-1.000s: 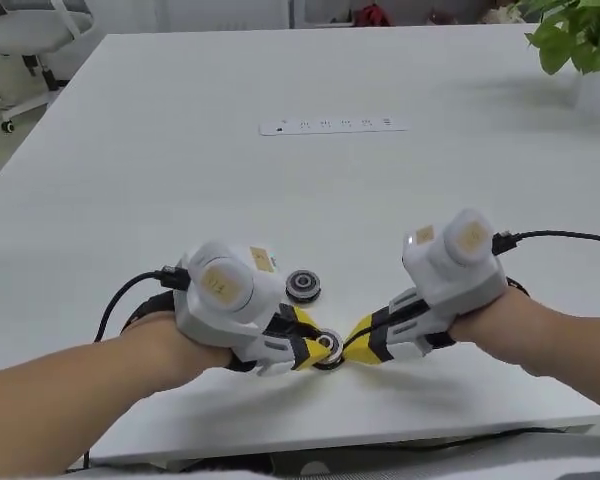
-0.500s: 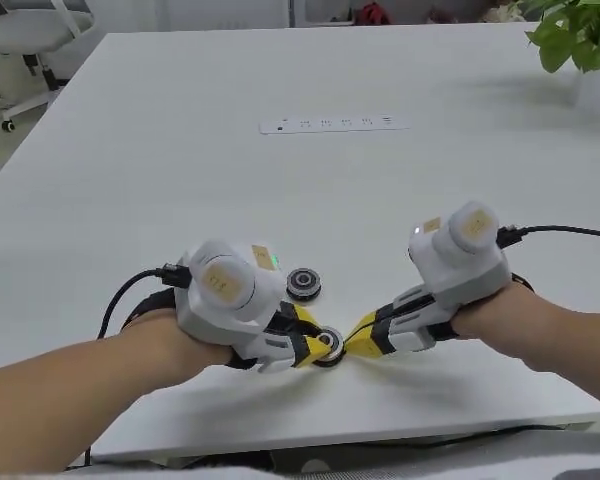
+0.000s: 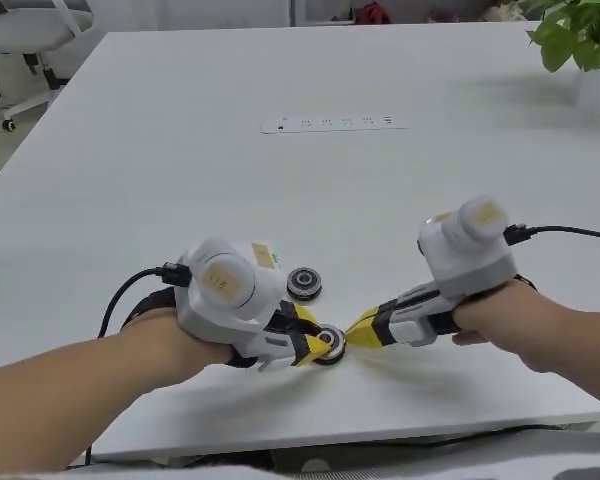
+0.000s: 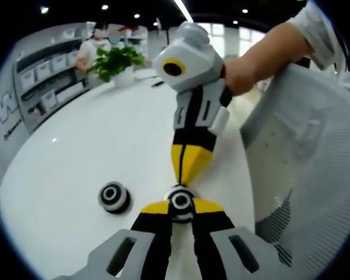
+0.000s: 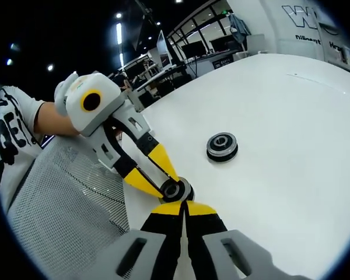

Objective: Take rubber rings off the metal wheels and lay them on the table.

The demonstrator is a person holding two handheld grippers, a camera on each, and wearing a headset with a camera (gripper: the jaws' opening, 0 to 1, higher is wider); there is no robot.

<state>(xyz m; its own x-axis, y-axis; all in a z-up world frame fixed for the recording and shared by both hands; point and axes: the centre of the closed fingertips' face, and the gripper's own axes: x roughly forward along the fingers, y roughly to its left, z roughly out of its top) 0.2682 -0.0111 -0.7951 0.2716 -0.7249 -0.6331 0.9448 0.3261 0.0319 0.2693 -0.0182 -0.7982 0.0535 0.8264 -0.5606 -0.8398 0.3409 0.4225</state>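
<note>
Wheel (image 3: 329, 343) gripped by L gripper (image 3: 317, 347); R gripper (image 3: 358, 333), jaws pinched together, meets it at 3 o'clock. Head view adds power strip (image 3: 333, 125).

Power strip (image 3: 333, 125) far centre; green plant (image 3: 572, 36) right; office chair (image 3: 28, 32) left.

I count two metal wheels on the surface (image 3: 280, 190): the held wheel (image 3: 328, 343), caught between fingers, and the loose wheel (image 3: 303, 283) lying just beside it. I have two grippers, the left gripper (image 3: 315, 345) and the right gripper (image 3: 358, 328), each with two yellow-tipped fingers. Two black cables run off them, the left cable (image 3: 130, 288) and the right cable (image 3: 570, 232). Farther back I see one white power strip (image 3: 332, 125), one leafy plant (image 3: 575, 35) and one office chair (image 3: 25, 30).
</note>
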